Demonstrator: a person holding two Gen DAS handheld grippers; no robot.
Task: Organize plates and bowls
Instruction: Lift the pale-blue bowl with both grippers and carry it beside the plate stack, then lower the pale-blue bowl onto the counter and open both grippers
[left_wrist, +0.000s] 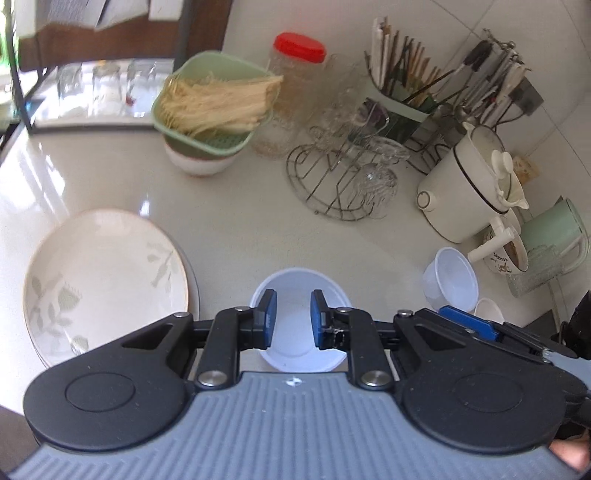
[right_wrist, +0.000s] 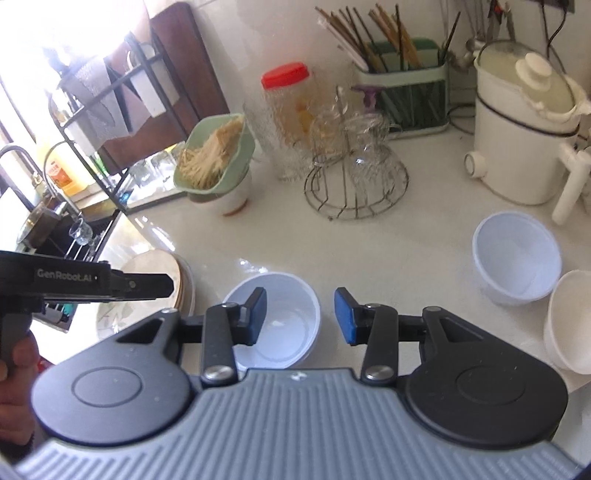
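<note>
A glossy white kitchen desk (left_wrist: 229, 221) carries the dishes. The left tool (left_wrist: 293, 319) hangs with jaws slightly parted and empty above a white plastic bowl (left_wrist: 301, 332); stacked floral plates (left_wrist: 107, 280) lie to its left. The right tool (right_wrist: 300, 317) is open, empty, that bowl (right_wrist: 280, 325) under its left finger, two more bowls (right_wrist: 517, 258) to its right.
</note>
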